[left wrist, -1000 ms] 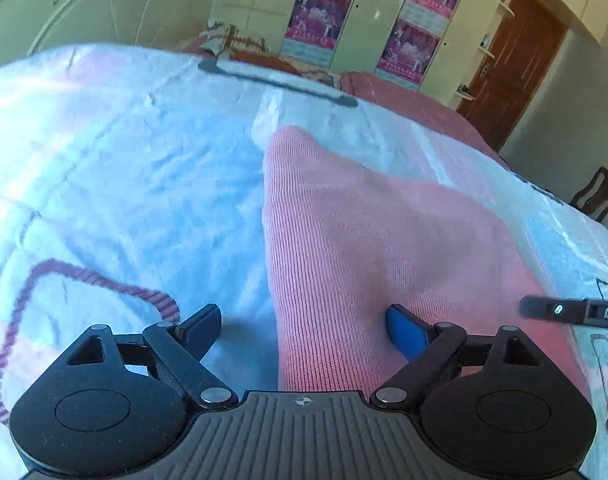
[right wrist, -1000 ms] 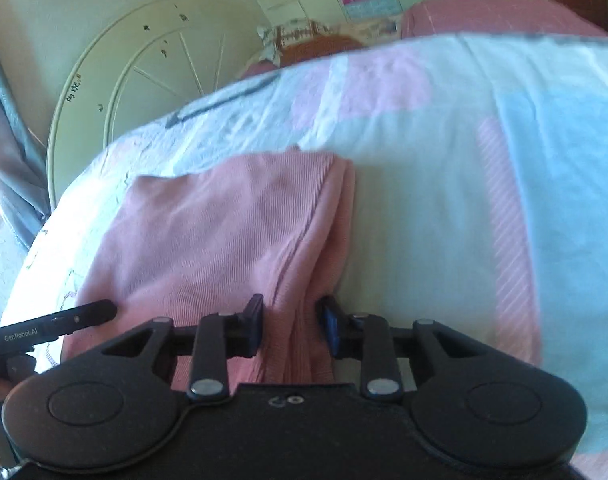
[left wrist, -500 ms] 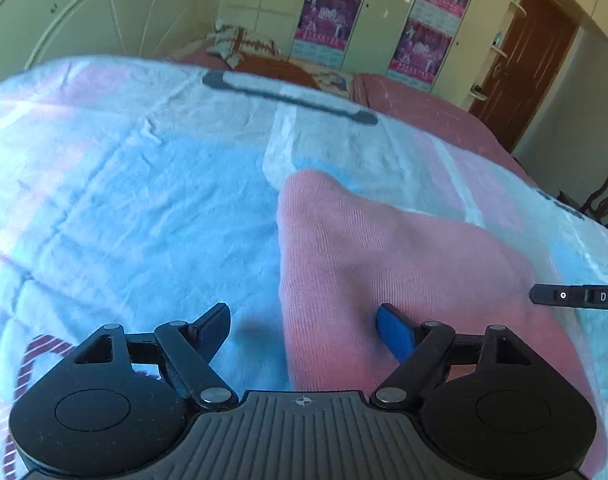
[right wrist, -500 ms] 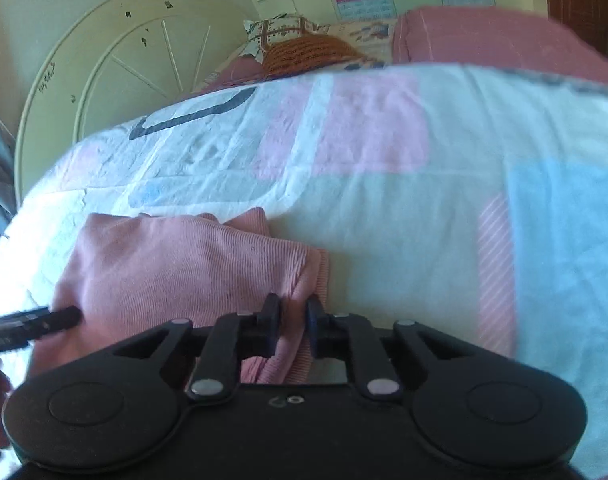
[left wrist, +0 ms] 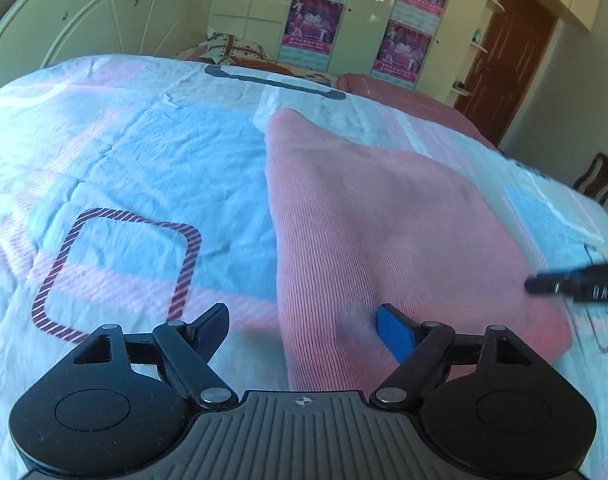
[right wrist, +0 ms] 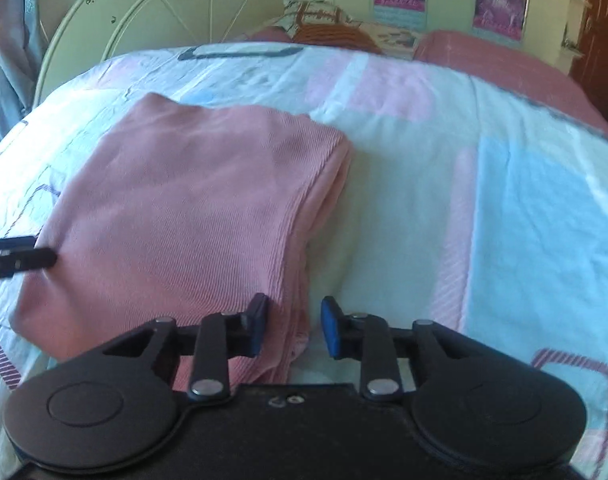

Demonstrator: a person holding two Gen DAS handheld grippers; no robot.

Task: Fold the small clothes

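Observation:
A folded pink ribbed garment (left wrist: pixel 375 220) lies flat on the bed; it also shows in the right wrist view (right wrist: pixel 192 216). My left gripper (left wrist: pixel 304 328) is open wide, straddling the garment's near left edge with its right fingertip (left wrist: pixel 395 336) on the cloth. My right gripper (right wrist: pixel 294 326) is open, its fingers on either side of the garment's layered right edge, not clamping it. The tip of the right gripper (left wrist: pixel 575 284) shows at the right of the left wrist view, and the left gripper's tip (right wrist: pixel 16 258) at the left of the right wrist view.
The bed carries a pale blue, pink and white patterned sheet (left wrist: pixel 116 160) with a striped square print (left wrist: pixel 116 268). A cream headboard (right wrist: pixel 152 20), pillows (right wrist: pixel 323 24), wardrobe doors with posters (left wrist: pixel 315 20), a brown door (left wrist: pixel 507 48) and a chair (left wrist: pixel 599 176) lie beyond.
My right gripper has opened and let go of the garment's edge, which now lies flat. Both grippers have drawn back slightly; the garment rests folded on the bed.

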